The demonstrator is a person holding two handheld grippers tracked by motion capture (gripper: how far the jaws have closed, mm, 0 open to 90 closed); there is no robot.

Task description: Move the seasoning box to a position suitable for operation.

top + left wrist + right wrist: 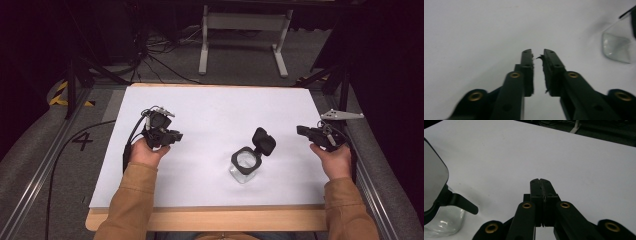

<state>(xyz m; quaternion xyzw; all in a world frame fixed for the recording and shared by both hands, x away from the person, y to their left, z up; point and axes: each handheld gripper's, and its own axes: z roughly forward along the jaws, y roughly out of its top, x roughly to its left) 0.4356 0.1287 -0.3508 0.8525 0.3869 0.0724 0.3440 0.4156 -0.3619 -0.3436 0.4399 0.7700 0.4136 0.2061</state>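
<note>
in the high view, the wooden table edge (210, 220) runs along the bottom, with white board (215, 107) on top of it. the clear jar (245, 167) stands right of centre in the lower middle of the frame, its black flip lid (263, 141) hinged open and tilted up toward the right. the left gripper (172, 136) sits well apart at the jar's left, jaws a narrow gap apart with nothing between them. the right gripper (301, 130) hovers near the board's right edge, to the right of the lid, jaws pressed together on nothing. bare white surface spreads between both grippers and fills the far half up to the top edge.
</note>
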